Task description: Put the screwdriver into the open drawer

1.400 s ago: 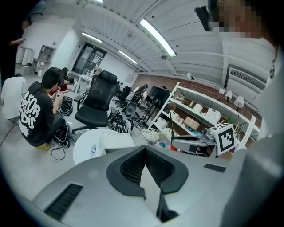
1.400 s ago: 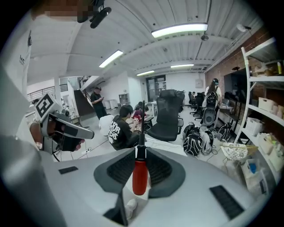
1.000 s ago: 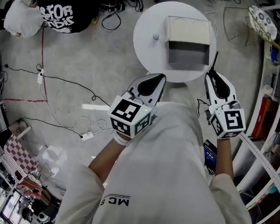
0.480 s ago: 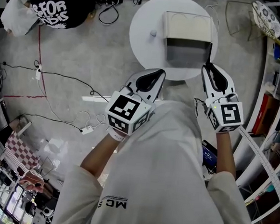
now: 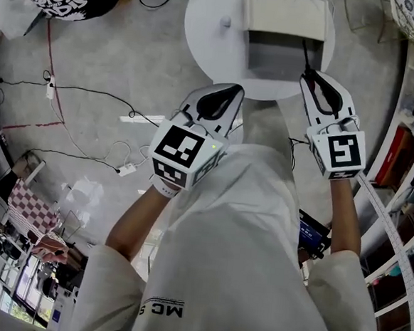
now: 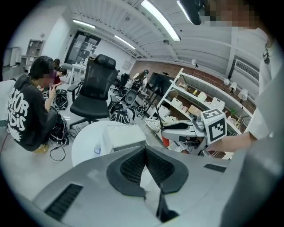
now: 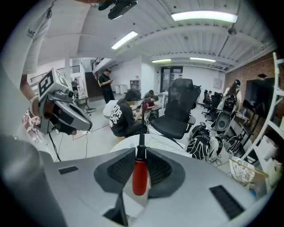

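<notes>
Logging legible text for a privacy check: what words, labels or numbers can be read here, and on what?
"FOR", above a partly hidden word ending "DIS": white print on the seated person's black hoodie.
"MC", seen upside down, next character unclear: the camera wearer's pale shirt.
Labels on the shelf items: too small to read.
No print shows on the red-handled screwdriver.

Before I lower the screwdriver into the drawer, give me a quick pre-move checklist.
1. Grip: right tool is shut on the screwdriver at its red handle, shaft pointing forward. ok
2. Open drawer: pulled out toward the person, grey inside showing. ok
3. Line-up: in the head view the shaft lies over the drawer's right part. ok
4. Tip height above the drawer floor: cannot tell
5. Left tool: shut with nothing in it, left of the drawer and apart from it. ok
</notes>
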A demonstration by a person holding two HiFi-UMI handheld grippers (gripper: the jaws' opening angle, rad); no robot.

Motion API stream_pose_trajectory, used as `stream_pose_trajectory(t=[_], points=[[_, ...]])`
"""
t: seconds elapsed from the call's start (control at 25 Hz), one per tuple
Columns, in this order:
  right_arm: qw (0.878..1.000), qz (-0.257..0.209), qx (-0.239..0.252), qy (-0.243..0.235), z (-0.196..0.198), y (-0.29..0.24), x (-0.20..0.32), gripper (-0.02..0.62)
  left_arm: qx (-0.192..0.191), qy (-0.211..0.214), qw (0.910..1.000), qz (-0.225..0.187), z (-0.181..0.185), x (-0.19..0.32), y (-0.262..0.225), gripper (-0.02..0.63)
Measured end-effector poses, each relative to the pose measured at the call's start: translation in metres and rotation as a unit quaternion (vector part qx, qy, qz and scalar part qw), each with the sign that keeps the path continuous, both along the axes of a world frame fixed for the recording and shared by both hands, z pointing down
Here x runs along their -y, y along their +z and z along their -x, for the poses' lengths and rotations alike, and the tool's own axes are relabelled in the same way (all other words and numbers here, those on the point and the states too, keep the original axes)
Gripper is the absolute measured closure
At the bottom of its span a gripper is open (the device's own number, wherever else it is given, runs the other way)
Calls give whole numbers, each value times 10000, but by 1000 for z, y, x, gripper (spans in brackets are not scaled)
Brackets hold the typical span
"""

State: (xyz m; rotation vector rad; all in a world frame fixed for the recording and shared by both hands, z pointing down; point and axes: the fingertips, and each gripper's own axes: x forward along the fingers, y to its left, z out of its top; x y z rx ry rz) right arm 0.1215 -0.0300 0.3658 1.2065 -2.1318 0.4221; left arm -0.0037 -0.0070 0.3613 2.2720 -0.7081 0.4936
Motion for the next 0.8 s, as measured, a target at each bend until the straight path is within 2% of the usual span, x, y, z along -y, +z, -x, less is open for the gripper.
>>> stream_pose_trajectory(t=[0.4, 0.8], points=[[9984, 184, -49, -529, 3, 45, 14, 465, 282, -197, 9994, 33, -2, 5, 33, 596], [9907, 593, -287, -1193, 13, 103, 17, 465, 330, -299, 9989, 118, -3, 9, 53, 596]])
